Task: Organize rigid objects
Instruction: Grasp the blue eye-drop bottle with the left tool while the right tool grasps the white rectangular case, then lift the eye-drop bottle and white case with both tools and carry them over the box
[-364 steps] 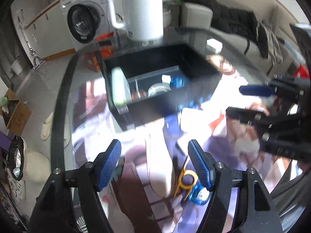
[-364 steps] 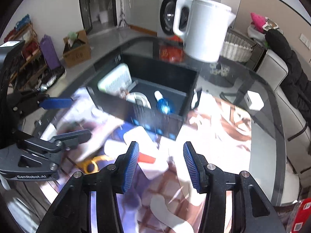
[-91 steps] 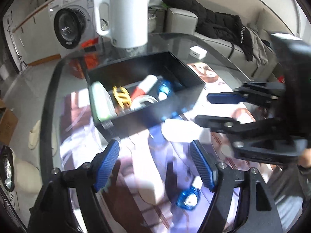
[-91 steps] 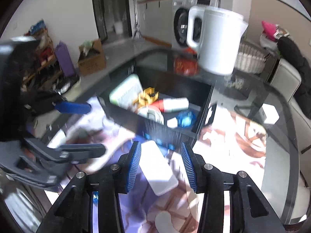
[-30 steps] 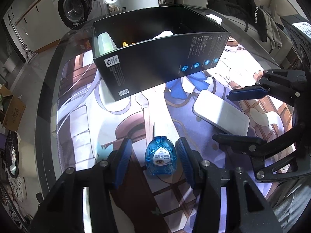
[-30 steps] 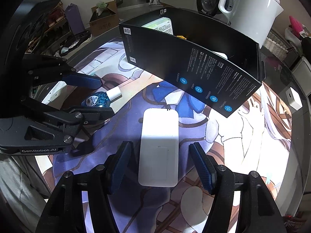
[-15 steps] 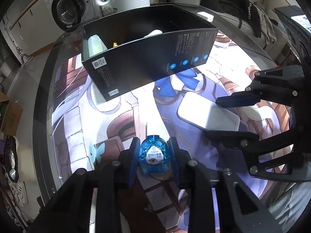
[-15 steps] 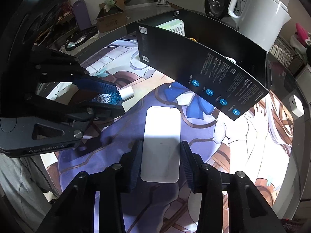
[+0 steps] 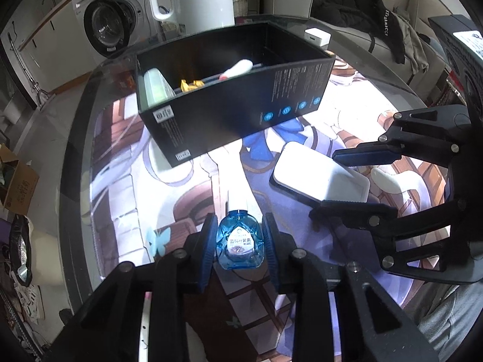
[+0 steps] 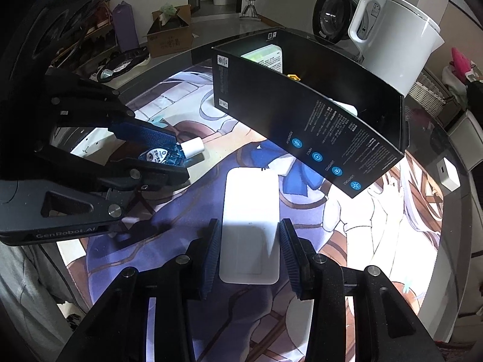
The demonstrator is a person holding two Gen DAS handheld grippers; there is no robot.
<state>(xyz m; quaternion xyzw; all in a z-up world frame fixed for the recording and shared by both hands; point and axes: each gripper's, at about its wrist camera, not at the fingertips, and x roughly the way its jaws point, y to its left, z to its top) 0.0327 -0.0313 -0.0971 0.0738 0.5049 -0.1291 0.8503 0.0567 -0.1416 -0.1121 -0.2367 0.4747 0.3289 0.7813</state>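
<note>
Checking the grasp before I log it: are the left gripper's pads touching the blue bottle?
Touching. In the left wrist view both pads of the left gripper press the sides of the blue bottle, with no gap showing on either side.

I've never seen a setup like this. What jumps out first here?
Two black claws, each clamped on something: the left gripper squeezes a little blue bottle, the right gripper a flat white case. Behind them stands an open black box on a bright cartoon mat.
</note>
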